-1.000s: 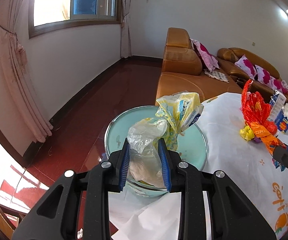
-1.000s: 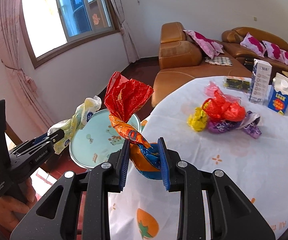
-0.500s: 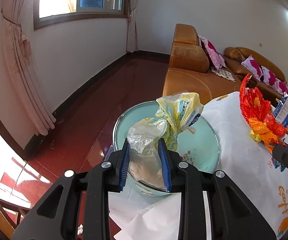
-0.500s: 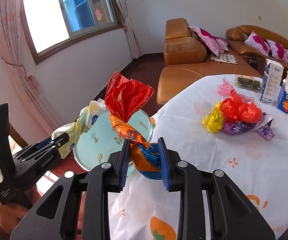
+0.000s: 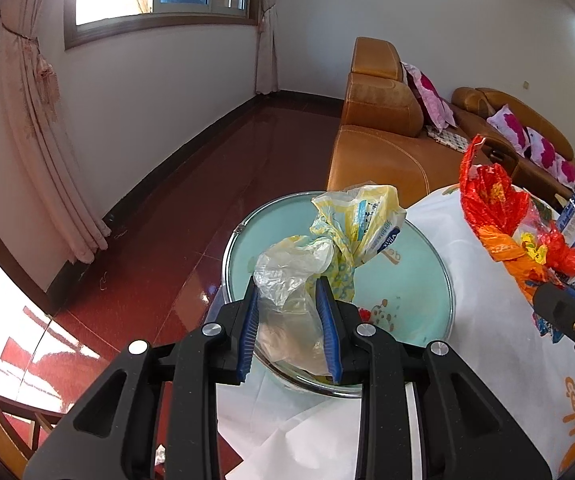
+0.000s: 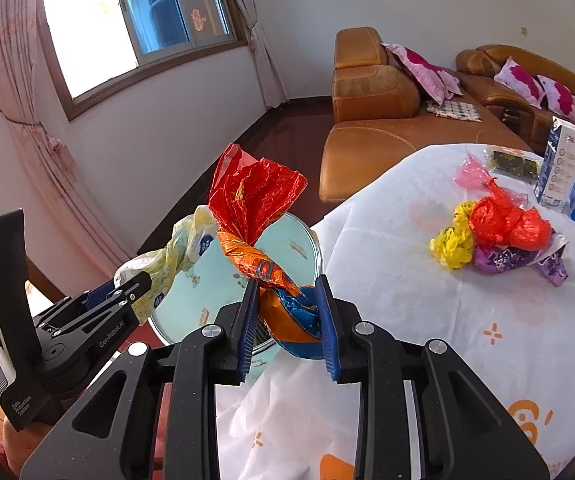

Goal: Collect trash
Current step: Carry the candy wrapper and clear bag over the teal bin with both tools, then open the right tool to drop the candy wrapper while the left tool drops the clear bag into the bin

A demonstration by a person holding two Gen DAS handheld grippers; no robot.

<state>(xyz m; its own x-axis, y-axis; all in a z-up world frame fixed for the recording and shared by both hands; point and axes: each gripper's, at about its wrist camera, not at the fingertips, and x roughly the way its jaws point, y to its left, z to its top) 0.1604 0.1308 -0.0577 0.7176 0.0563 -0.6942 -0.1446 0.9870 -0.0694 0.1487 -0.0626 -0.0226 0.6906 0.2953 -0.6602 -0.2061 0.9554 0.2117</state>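
Observation:
My left gripper (image 5: pixel 289 292) is shut on a crumpled bundle of clear and yellow plastic wrappers (image 5: pixel 327 248), held right over a pale green round basin (image 5: pixel 419 304) beside the table. My right gripper (image 6: pixel 285 290) is shut on a twisted red, orange and blue snack wrapper (image 6: pixel 253 204) at the table's left edge, just right of the basin (image 6: pixel 287 240). The left gripper (image 6: pixel 129 288) with its yellow bundle (image 6: pixel 183 248) shows in the right wrist view too. The red wrapper (image 5: pixel 495 208) and a black part of the right gripper (image 5: pixel 559 312) appear at the right of the left wrist view.
A pile of red, yellow and purple wrappers (image 6: pixel 499 236) lies on the white tablecloth (image 6: pixel 427 320). Two cartons (image 6: pixel 563 168) and a dark packet (image 6: pixel 511 160) stand at the far right. Brown sofas (image 6: pixel 371 92) stand behind the table. Dark red floor (image 5: pixel 191 208) spreads left of the basin.
Both grippers have moved left and a little down with their wrappers still held. The basin now sits more centred under the left gripper, and the red wrapper is nearer the basin.

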